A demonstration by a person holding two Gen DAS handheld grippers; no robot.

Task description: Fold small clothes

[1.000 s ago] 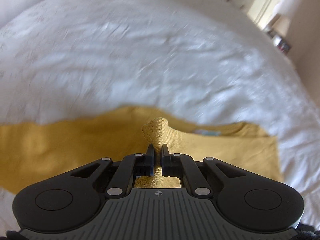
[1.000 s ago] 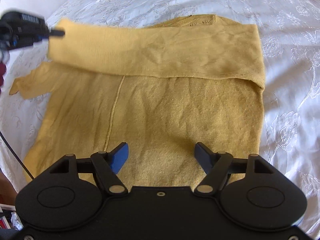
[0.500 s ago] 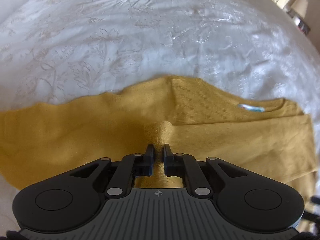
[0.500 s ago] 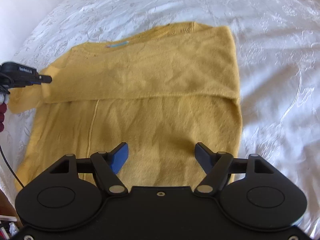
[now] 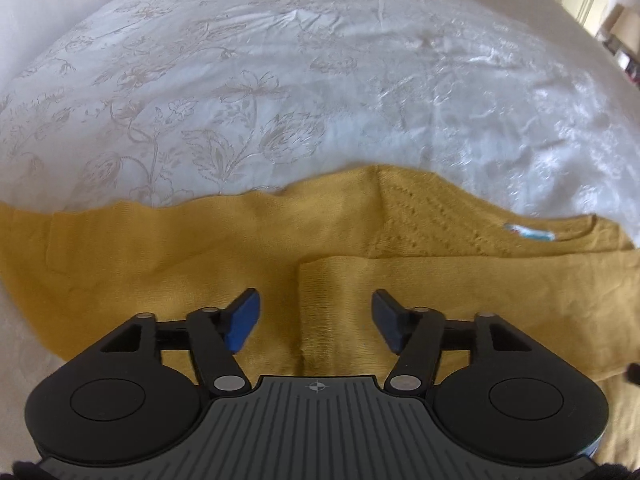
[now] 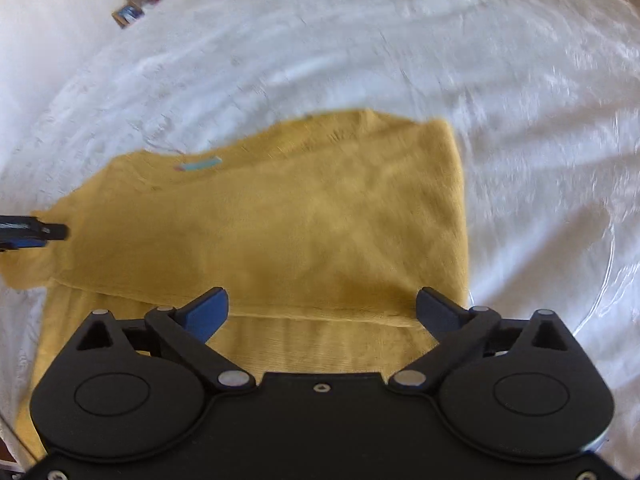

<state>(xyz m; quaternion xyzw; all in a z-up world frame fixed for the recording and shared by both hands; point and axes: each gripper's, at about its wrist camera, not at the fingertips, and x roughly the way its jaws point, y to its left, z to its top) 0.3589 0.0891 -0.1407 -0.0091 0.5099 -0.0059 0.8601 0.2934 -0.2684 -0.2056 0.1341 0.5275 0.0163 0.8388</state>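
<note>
Two grippers hang over one mustard-yellow sweater that lies flat on a white embroidered bedspread, and neither one has hold of it. The right wrist view is smeared by motion, so the weave of the sweater and the pattern of the bedspread are hard to read there. The sweater's near hem is hidden under both gripper bodies, and in the left wrist view its left and right ends are cut off by the frame.

The left gripper, which a second ago pinched a raised peak of the folded sleeve, has just been opening its jaws. The sleeve end now lies flat on the sweater's body between the spread fingers, and the pads do not press it. The right gripper has just opened further too, with its jaws spread wide above the sleeve's lower edge and only flat knit beneath them.

A light blue neck label shows at the sweater's far edge. Beyond that edge, and off the sweater's folded right side in the right wrist view, the bedspread lies bare and wide.
</note>
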